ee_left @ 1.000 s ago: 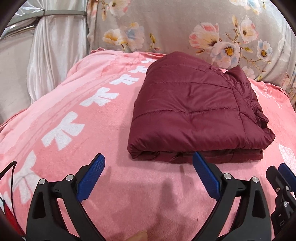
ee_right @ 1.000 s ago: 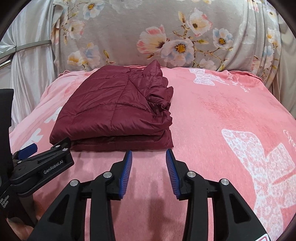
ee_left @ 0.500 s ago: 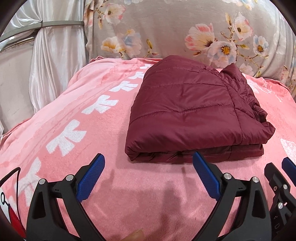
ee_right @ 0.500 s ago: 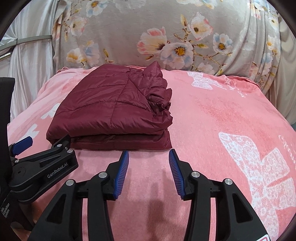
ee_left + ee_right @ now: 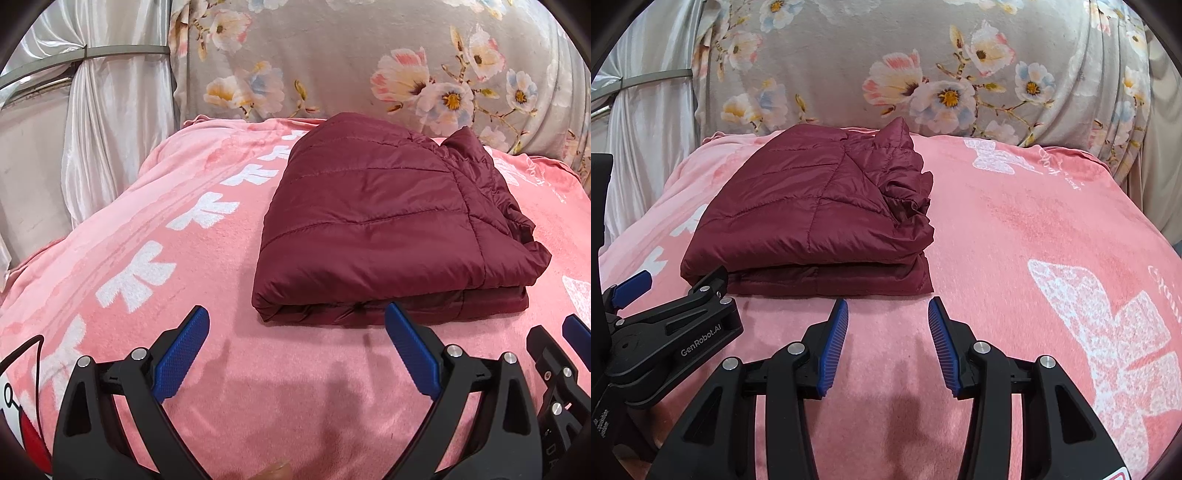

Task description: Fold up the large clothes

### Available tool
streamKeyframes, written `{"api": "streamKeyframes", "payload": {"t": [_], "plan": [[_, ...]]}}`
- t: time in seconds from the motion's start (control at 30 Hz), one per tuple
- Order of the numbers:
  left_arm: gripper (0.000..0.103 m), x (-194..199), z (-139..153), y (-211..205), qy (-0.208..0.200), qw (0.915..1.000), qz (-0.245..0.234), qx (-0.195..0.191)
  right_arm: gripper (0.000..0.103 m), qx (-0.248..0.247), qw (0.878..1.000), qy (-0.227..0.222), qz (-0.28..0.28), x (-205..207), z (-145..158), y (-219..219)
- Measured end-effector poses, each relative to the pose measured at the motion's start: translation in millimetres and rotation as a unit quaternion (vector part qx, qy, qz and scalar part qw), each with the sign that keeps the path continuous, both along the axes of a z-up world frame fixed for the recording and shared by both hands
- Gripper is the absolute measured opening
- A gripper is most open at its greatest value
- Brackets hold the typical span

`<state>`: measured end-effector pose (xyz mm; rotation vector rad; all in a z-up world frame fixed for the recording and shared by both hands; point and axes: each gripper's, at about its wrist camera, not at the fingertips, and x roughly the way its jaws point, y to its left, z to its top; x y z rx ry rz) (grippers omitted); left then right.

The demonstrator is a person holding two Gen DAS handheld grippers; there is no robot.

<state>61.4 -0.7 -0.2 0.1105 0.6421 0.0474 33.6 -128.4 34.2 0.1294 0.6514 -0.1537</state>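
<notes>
A folded maroon quilted puffer jacket lay on a pink fleece blanket just ahead of both claws, long axis crosswise; the left gripper gaped wide, the right gripper half-open, both empty, equally near

Bed covered by a pink blanket with white bow prints, folded maroon quilted jacket lying flat on it, toward the far end

Both hand-held grippers open, empty.
</notes>
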Motion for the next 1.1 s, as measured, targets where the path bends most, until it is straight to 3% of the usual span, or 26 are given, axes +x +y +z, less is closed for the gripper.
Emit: {"api": "streamKeyframes", "payload": {"t": [1.1], "plan": [[0.093, -5.5, 2.3, -4.3, -0.005, 1.0, 0.0, 0.003, 0.045, -0.002, 1.0, 0.003, 0.003, -0.2, -1.6, -2.6]]}}
